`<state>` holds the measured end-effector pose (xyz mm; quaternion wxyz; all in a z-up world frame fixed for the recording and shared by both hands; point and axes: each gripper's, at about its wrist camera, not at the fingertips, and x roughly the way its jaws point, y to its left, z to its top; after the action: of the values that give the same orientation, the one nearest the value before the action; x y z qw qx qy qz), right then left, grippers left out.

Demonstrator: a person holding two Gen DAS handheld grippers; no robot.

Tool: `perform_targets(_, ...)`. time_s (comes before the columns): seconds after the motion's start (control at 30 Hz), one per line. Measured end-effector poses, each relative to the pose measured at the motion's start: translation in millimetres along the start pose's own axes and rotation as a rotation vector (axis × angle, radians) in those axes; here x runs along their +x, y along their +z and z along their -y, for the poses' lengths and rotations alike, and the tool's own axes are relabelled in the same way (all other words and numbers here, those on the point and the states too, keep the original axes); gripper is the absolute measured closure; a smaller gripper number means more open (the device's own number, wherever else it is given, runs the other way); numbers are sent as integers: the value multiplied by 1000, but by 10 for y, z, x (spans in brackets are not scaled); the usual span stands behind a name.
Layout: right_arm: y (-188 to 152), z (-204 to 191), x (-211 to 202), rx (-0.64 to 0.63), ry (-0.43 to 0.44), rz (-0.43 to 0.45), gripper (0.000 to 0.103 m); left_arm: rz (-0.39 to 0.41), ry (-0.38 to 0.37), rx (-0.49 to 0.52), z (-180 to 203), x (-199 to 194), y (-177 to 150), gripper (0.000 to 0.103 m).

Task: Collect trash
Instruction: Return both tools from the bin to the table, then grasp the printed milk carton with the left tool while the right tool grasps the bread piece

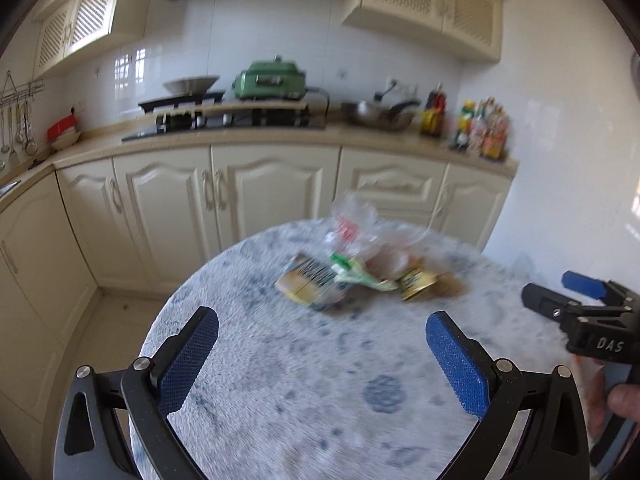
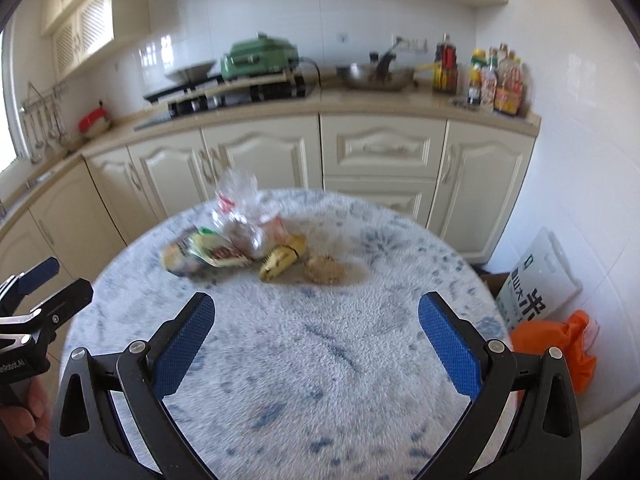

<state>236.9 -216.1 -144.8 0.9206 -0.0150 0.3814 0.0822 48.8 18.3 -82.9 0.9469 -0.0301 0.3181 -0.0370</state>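
A round table with a fuzzy grey-blue cover stands in a kitchen, cream cabinets behind it. The trash pile, mostly wrappers and a clear bag, lies toward the table's far side. The left gripper and right gripper hover above the near edge, jaws apart, holding nothing. An orange bag sits on the floor to the right.

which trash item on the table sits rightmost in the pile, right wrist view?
The brown crumpled lump, just right of the banana peel; the clear plastic bag and wrappers lie further left.
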Motion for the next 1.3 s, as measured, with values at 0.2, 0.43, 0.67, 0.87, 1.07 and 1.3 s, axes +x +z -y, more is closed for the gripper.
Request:
perform_targets(0.2,31,138,602,19,-1,-85,6,-73,50,46,28,708,335,1)
perform_targets(0.43,124,171,1177,21,8,-164,14,-157,54,88,41,1548,649,1)
perform_targets(0.67,181,69,1446,-20,10,-178,57,-199,55,112,49,2143,827,1)
perform_targets(0.87,143,49,1396,-25,30,-182,58,-271,-77,121,131,2422,868,44)
perform_targets(1.07,49,69,1286,-8,43,-185,58,-248,-8,158,214,2552,934,6)
perform_targets(1.3,0,74,1181,8,64,-177,58,-280,-123,63,52,2691,938,67)
